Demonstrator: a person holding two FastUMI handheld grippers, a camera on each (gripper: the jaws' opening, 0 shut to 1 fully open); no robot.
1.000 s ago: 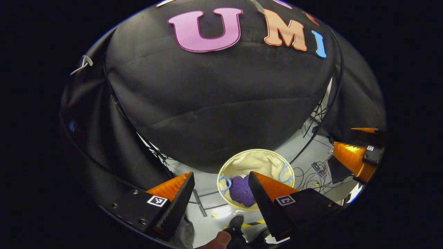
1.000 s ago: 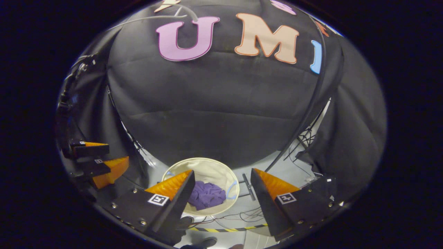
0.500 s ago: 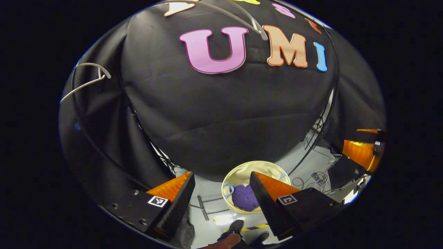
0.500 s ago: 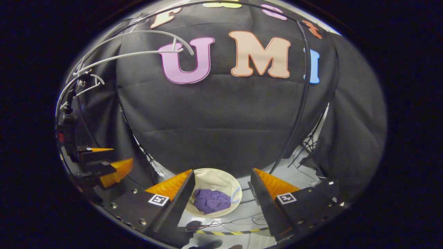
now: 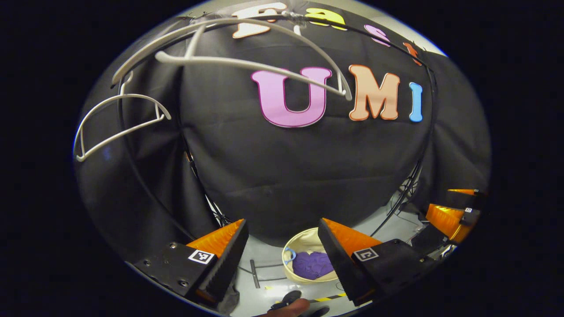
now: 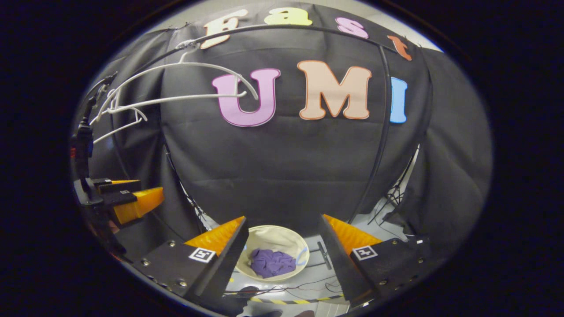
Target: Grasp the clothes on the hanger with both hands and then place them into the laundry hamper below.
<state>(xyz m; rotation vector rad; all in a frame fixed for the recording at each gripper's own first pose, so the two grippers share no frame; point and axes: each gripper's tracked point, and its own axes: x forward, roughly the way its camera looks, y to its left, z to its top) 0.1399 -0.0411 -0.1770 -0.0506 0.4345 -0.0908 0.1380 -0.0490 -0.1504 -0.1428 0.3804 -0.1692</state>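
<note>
A purple garment [image 5: 312, 265] [image 6: 272, 263] lies crumpled inside the round cream laundry hamper [image 5: 296, 244] [image 6: 273, 237] on the floor below. Two bare white hangers [image 5: 246, 66] [image 6: 185, 99] hang from the black rail near the top. My left gripper [image 5: 282, 251] is open, high above the hamper, with nothing between its fingers. My right gripper [image 6: 282, 253] is also open and empty, high above the hamper. In the right gripper view the left gripper [image 6: 128, 200] appears at the left edge. In the left gripper view the right gripper [image 5: 449, 211] appears at the right edge.
A black curved rail frame [image 6: 383, 132] runs down beside the wall cloth. Cables [image 5: 398, 207] trail over the grey floor near the hamper. Yellow-black tape [image 5: 328, 298] marks the floor in front of it. A fingertip [image 5: 288, 307] and dark shoes show at the bottom edge.
Both grippers have risen and tilted upward: the hamper with the purple garment has sunk lower and smaller in both views, and the bare hangers have come into sight at the top.
</note>
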